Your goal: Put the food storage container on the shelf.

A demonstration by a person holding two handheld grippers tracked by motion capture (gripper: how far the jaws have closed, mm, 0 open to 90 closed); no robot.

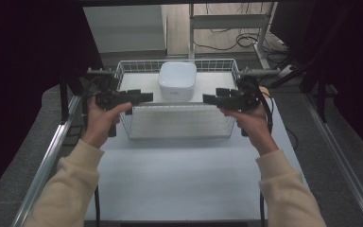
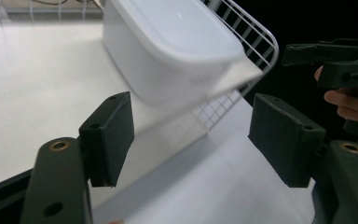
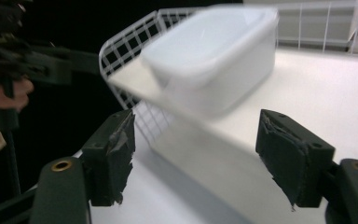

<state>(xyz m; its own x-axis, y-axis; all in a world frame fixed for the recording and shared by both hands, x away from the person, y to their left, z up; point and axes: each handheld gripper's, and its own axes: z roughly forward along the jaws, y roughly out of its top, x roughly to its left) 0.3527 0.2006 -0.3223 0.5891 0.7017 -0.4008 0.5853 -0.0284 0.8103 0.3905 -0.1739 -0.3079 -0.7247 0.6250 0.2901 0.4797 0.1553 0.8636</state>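
A white wire basket point(image 1: 179, 124) stands on the white table, and a white lidded plastic container point(image 1: 177, 80) sits inside it toward the back. My left gripper point(image 1: 147, 97) hovers over the basket's front left corner, pointing inward, open and holding nothing. My right gripper point(image 1: 208, 99) mirrors it at the front right, also open and empty. In the left gripper view the jaws point(image 2: 191, 135) stand wide apart before the container point(image 2: 168, 42) and the basket rim point(image 2: 261, 39), with the other gripper point(image 2: 326, 56) beyond. The right gripper view has open jaws point(image 3: 196, 144), the container point(image 3: 214, 51) and the basket rim point(image 3: 126, 46).
The white table point(image 1: 179, 179) stretches toward me in front of the basket. Metal rails point(image 1: 52, 151) run along both sides of the table. Behind it stand a metal frame point(image 1: 227, 21) and loose cables point(image 1: 246, 40) on the floor. Dark curtains hang left and right.
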